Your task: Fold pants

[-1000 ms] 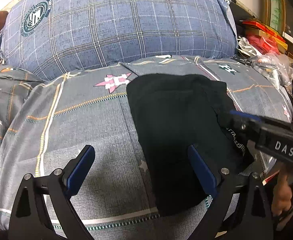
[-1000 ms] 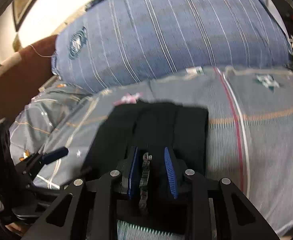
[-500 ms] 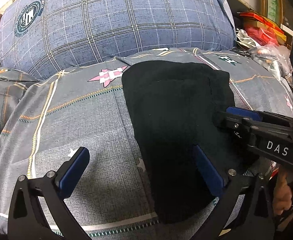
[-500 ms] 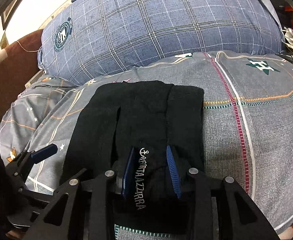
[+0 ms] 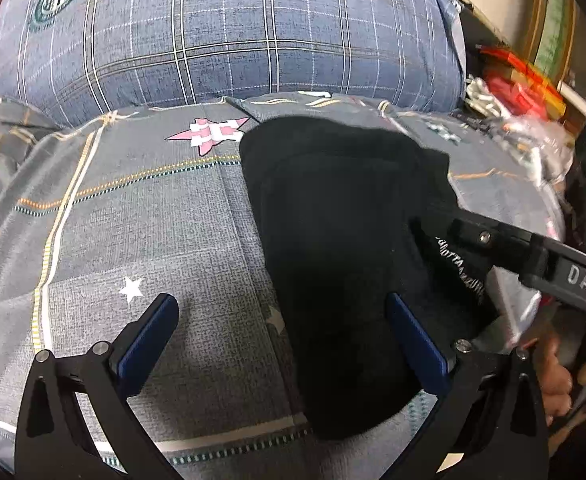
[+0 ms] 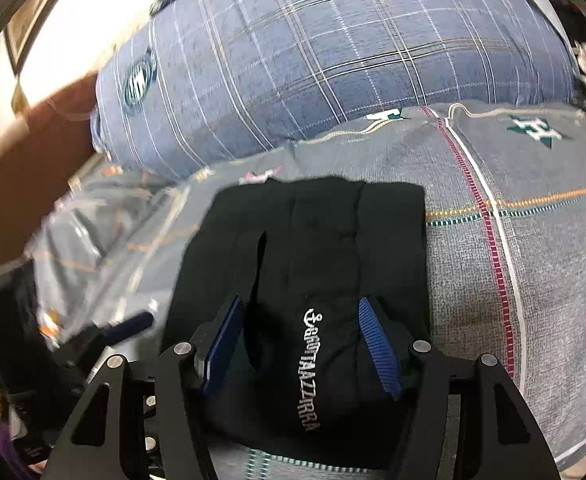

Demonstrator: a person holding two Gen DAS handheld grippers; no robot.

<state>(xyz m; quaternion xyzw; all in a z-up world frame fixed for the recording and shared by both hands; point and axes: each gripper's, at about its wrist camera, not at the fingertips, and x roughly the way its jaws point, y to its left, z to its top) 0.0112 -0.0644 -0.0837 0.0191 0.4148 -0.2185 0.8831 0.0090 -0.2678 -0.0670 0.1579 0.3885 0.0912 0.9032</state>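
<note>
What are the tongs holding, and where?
Left tongs: nothing, open. Right tongs straddle the black pants at the lettering; whether they grip cannot be told.

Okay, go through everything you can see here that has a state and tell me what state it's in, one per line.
Black fabric pants: folded into a compact rectangle, lying flat on the grey patterned bedsheet.
Left tongs: wide open, empty, one pad over the pants' edge.
Right tongs: partly open, straddling the pants' white lettering, not clamped.
Blue plaid pillow: plump, resting behind the pants.
</note>
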